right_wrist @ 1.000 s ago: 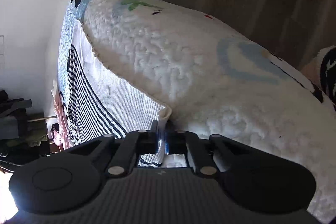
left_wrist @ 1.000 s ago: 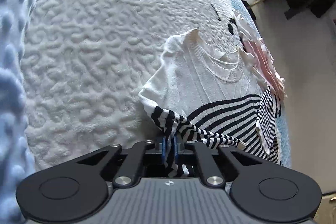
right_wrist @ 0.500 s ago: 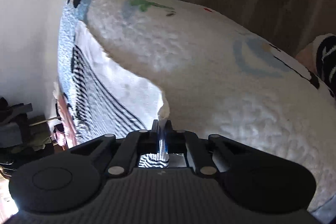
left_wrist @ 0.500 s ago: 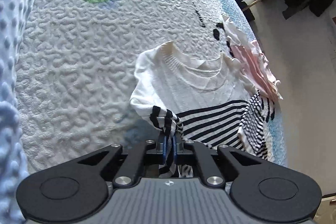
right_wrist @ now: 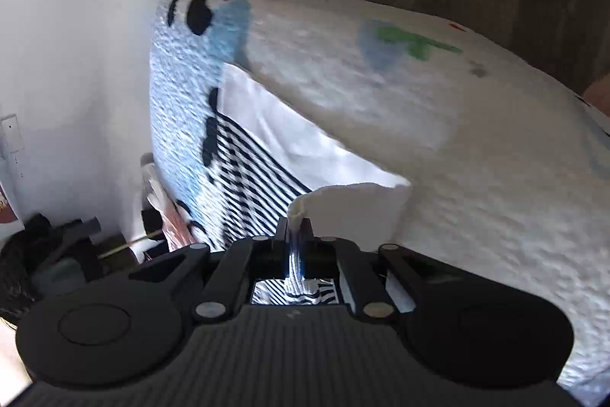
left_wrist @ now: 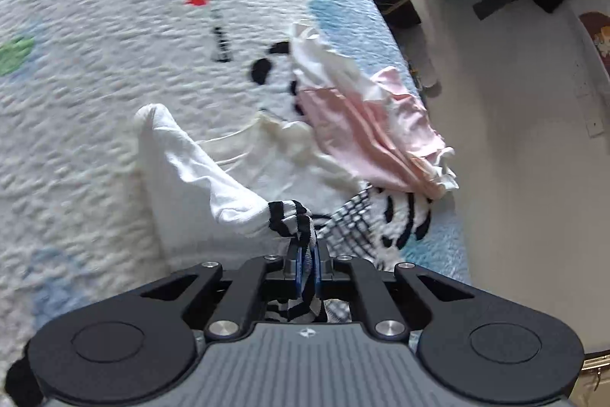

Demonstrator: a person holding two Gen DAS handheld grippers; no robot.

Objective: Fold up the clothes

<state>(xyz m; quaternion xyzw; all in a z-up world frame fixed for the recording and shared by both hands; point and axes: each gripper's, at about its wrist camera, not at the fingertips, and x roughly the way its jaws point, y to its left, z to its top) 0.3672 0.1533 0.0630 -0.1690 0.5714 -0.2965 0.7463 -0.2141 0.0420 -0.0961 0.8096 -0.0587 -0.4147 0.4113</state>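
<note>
Left wrist view shows your left claw pinched tight on the black-and-white striped cuff of the sweater, its blue fingertips pressed together with the knit bunched between them. From that cuff the white sleeve lifts up and runs back to the sweater's body, which lies spread on the bed over a bumpy white blanket printed with cartoon shapes (a red star, green and blue patches, black marks). Just beyond the neckline a pink and white garment lies crumpled near the bed's edge, touching the sweater. On the right wrist view, your right claw is likewise clamped shut on a white fold of the sweater, with striped fabric showing behind the fingers; the striped part spreads away to the left on the bed, near a white wall.
</note>
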